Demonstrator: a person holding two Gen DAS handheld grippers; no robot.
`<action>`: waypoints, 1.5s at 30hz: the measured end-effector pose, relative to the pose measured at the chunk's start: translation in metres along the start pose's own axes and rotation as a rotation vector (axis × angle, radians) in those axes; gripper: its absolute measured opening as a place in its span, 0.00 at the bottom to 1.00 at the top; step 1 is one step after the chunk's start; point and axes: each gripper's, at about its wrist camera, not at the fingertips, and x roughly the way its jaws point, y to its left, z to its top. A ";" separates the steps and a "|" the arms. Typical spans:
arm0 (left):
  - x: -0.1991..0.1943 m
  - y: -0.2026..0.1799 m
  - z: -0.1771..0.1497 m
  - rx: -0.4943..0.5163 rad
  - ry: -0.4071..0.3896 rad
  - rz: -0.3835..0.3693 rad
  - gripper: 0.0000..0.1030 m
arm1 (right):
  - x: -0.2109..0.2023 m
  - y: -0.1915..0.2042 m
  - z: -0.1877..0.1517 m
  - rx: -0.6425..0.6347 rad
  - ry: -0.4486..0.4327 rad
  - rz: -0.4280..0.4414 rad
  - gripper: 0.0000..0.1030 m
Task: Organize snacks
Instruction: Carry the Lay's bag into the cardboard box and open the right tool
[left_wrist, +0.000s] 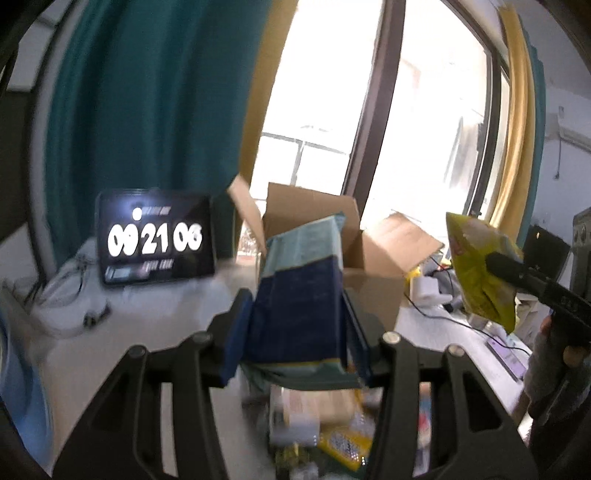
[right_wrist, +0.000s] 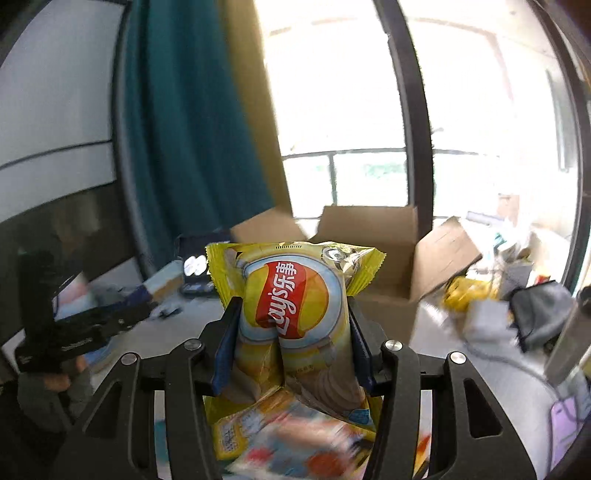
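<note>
Left wrist view: the left gripper (left_wrist: 297, 325) has its jaws pinching a dark blue snack packet (left_wrist: 301, 295), the blue pads pressed against its two sides. The packet stands upright between them, its pale teal upper part rising above the fingertips. Below the jaws lies a blurred heap of loose snacks (left_wrist: 332, 424) on the surface (left_wrist: 122, 332). Straight ahead of the jaws, just beyond the packet, stands an open cardboard box (left_wrist: 373, 258) with its flaps spread. Ahead and to the left of the jaws a tablet (left_wrist: 155, 240) leans upright showing white clock digits. Out to the right, the other gripper carries a yellow chip bag (left_wrist: 480, 266) in the air, level with the box.

Right wrist view: the right gripper (right_wrist: 293, 325) has its jaws closed on that yellow chip bag (right_wrist: 295, 302), squeezing its middle so that the foil creases inward; the bag's red logo faces the camera, turned sideways. Under the jaws more snack packets (right_wrist: 288, 435) show blurred. Ahead and a little right stands the cardboard box (right_wrist: 388, 266). Far to the left, a hand (right_wrist: 55, 384) grips the handle of the left gripper. To the right of the jaws the surface (right_wrist: 491, 373) carries mixed clutter.
</note>
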 end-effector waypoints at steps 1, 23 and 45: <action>0.011 -0.002 0.012 0.009 -0.008 -0.002 0.48 | 0.006 -0.008 0.004 0.007 -0.004 -0.014 0.54; 0.277 -0.006 0.101 0.070 0.146 0.173 0.49 | 0.213 -0.124 0.071 0.143 0.058 -0.204 0.55; 0.178 -0.042 0.092 0.132 0.076 0.203 0.76 | 0.146 -0.085 0.064 0.074 0.075 -0.120 0.76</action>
